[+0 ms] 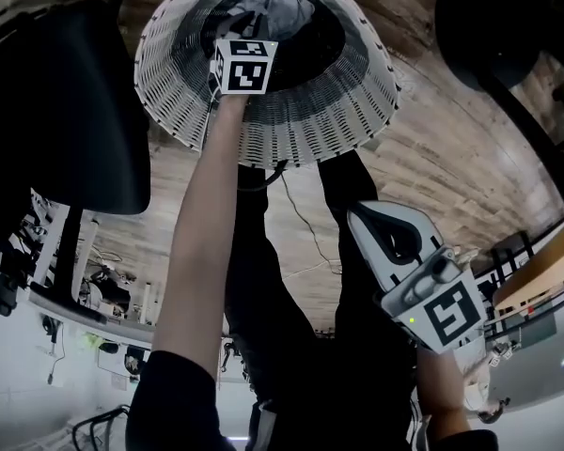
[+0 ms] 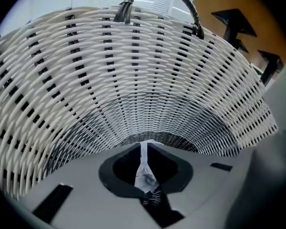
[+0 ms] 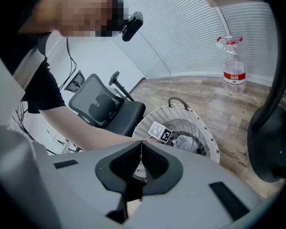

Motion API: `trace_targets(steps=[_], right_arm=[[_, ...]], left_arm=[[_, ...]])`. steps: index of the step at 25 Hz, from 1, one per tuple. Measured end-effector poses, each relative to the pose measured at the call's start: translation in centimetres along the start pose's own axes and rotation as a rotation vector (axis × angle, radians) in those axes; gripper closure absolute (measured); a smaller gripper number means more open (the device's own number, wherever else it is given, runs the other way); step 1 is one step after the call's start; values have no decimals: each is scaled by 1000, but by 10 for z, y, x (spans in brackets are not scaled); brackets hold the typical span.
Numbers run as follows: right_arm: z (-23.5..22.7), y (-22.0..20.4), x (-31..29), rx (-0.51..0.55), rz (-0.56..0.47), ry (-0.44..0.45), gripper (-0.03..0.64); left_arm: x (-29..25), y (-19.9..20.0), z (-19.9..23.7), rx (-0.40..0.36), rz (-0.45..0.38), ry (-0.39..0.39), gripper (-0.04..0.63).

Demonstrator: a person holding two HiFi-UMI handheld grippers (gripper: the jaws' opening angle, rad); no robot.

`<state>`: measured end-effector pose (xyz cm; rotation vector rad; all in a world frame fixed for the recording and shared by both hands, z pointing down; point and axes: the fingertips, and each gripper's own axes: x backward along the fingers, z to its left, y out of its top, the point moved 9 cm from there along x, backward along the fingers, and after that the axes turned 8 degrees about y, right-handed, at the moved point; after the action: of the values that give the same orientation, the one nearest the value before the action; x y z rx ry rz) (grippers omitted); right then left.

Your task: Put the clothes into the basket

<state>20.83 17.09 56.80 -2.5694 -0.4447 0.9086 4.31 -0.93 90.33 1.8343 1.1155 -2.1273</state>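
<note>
The left gripper (image 2: pixel 144 146) reaches down inside the white wicker basket (image 1: pixel 301 134), its jaws closed on a thin pale fold of cloth (image 2: pixel 146 178), with the basket's woven wall just ahead. A crumpled grey garment (image 3: pixel 186 142) lies at the bottom of the basket, beside the left gripper's marker cube (image 3: pixel 161 133). The right gripper (image 3: pixel 141 143) hangs outside the basket, well apart from its rim, jaws pressed together with nothing between them.

Black office chair (image 3: pixel 105 109), water bottle (image 3: pixel 234 68), wood floor (image 3: pixel 257 109)
</note>
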Motion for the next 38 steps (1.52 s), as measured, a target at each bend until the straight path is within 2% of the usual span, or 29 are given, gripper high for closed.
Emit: trace_targets(steps=[7, 12, 16, 23, 31, 38], right_arm=[[14, 12, 2, 25, -16, 17, 600], [30, 24, 7, 48, -28, 27, 600], [43, 35, 10, 69, -39, 38, 600], [76, 61, 21, 164, -70, 98, 600], [98, 74, 50, 236, -67, 35, 600], [121, 89, 86, 288, -100, 2, 600]], left_arm=[[30, 8, 5, -17, -3, 1, 551], [61, 15, 7, 12, -13, -2, 564], [88, 24, 4, -10, -28, -10, 574], [139, 37, 1, -28, -33, -28, 583], [203, 42, -1, -96, -12, -70, 583], [257, 51, -5, -100, -2, -106, 583]])
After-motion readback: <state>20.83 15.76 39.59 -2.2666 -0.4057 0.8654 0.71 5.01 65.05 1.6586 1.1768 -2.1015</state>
